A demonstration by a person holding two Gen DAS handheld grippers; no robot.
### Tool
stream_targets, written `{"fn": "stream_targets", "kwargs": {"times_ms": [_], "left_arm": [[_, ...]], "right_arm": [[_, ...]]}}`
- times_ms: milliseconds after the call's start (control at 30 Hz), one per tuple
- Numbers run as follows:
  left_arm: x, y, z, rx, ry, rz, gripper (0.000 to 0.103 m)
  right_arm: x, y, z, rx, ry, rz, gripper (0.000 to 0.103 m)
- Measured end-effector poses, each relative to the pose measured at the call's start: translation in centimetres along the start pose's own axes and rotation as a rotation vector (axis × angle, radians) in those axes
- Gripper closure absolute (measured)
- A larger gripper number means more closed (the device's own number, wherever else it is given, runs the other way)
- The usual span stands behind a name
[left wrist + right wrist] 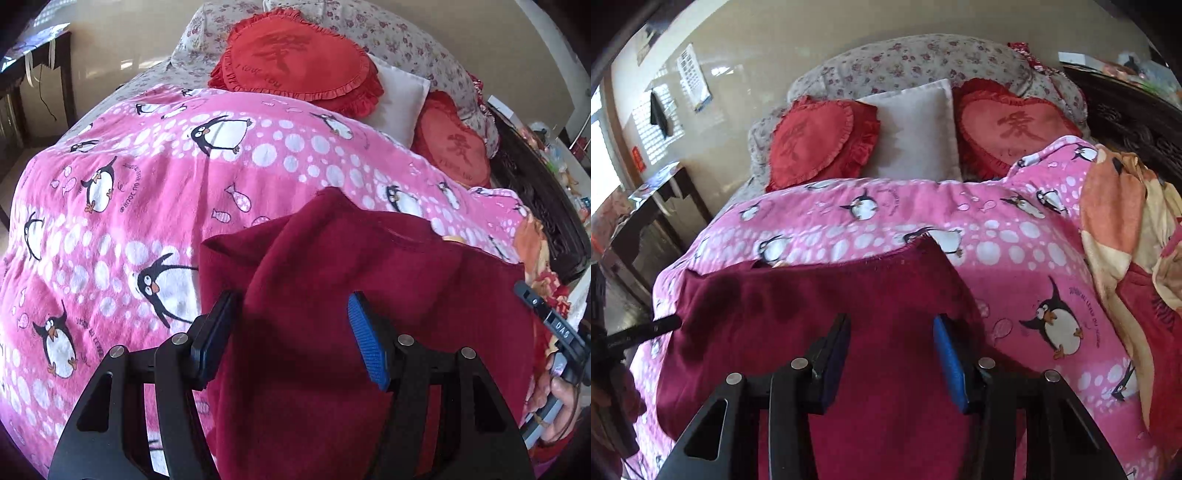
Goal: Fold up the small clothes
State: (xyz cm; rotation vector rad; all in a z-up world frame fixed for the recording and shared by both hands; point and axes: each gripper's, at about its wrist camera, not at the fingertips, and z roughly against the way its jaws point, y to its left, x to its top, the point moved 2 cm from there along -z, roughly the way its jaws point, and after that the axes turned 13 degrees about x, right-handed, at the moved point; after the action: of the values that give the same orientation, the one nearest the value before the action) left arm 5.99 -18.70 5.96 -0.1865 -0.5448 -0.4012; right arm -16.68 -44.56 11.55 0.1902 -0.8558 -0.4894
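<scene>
A dark red garment (332, 280) lies spread on a pink penguin blanket (147, 177) on the bed. My left gripper (291, 314) is open above the garment's left part, with a raised fold running between its jaws. My right gripper (890, 332) is open above the garment (798, 306) near its right edge. The right gripper's body shows at the right edge of the left wrist view (554, 325). The left gripper's tip shows at the left edge of the right wrist view (661, 326).
Two red heart cushions (820, 140) (1012, 125) and a white pillow (916, 129) lie at the bed's head. An orange blanket (1123, 229) is bunched at the right. A dark carved headboard (546, 206) stands right; a dark table (653, 206) stands left.
</scene>
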Motion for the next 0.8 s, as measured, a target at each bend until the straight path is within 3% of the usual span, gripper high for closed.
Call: {"fn": "stream_targets", "kwargs": {"times_ms": [67, 133, 200, 400, 600, 767, 800], "left_arm": [[0.5, 0.2, -1.5, 0.001, 0.023, 0.026, 0.041], [0.9, 0.3, -1.7, 0.004, 0.029, 0.058, 0.039], [0.9, -0.1, -1.4, 0.029, 0.019, 0.032, 0.039], [-1.0, 1.0, 1.2, -0.007, 0.012, -0.010, 0.039], [-4.6, 2.8, 4.1, -0.034, 0.005, -0.006, 0.039], [-8.3, 3.0, 4.7, -0.043, 0.046, -0.028, 0.039], [-8.9, 2.9, 4.5, -0.033, 0.056, -0.040, 0.039]], "right_arm": [[0.8, -1.3, -1.5, -0.025, -0.011, -0.024, 0.058], [1.3, -2.1, -3.6, -0.035, 0.035, -0.024, 0.058], [1.6, -2.3, -4.8, -0.030, 0.054, -0.013, 0.058], [1.1, -1.3, 0.5, 0.026, 0.026, -0.003, 0.057], [-5.1, -0.3, 7.8, 0.042, 0.044, 0.016, 0.054], [-11.4, -0.4, 8.4, 0.058, 0.140, -0.028, 0.054], [-12.2, -0.3, 7.9, 0.059, 0.158, -0.035, 0.059]]}}
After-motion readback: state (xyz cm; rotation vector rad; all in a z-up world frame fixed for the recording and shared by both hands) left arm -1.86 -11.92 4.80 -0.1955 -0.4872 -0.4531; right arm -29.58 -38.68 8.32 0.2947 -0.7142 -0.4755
